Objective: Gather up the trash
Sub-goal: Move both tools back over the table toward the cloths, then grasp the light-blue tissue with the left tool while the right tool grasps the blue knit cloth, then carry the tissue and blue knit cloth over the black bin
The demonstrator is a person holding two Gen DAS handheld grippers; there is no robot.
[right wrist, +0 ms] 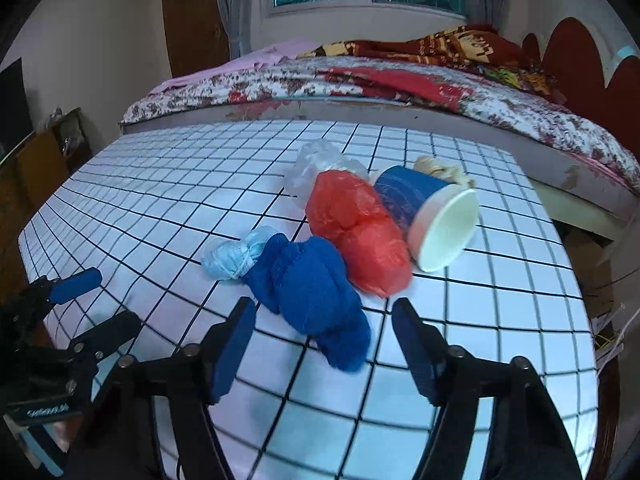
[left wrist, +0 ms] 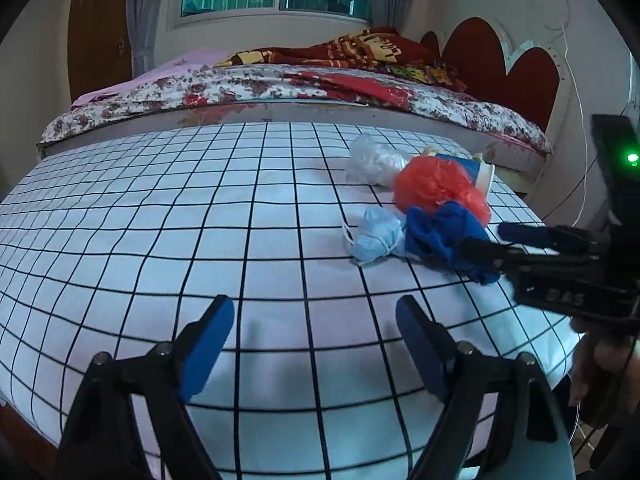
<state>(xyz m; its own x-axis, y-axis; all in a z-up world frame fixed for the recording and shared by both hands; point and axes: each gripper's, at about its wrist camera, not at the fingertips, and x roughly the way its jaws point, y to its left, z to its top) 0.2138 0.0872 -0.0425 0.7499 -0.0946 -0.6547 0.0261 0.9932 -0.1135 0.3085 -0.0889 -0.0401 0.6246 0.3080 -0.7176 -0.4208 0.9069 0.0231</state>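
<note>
Behind everything stands a bed with a floral quilt point(right wrist: 400, 92) under a green-curtained window; in front of it lies the white table covered in a black-grid cloth point(left wrist: 160, 208), which carries all the trash.

On that surface the litter sits in one cluster toward the right edge, running as a row from the far right corner back toward the near middle. Largest to smallest: a crumpled dark blue cloth bundle point(right wrist: 312, 292), a crumpled red plastic bag point(right wrist: 356, 228) touching it, a blue paper cup point(right wrist: 424, 216) on its side with its white mouth facing the near right, a clear plastic bag point(right wrist: 316, 168) behind the red one, and a small light blue face mask point(right wrist: 232, 256) wadded against the cloth's left end.

My judgement is that the next move turns on the blue cloth: its long axis runs from far left to near right, and its near end lies between the blue pads of the right gripper point(right wrist: 324, 344), whose jaws stand fairly wide and press on nothing. This hand is clearly nearer.

Well apart, the left gripper point(left wrist: 316, 344) hovers over bare cloth nearer the middle, jaws wide and empty, the cluster ahead and to its right.
</note>
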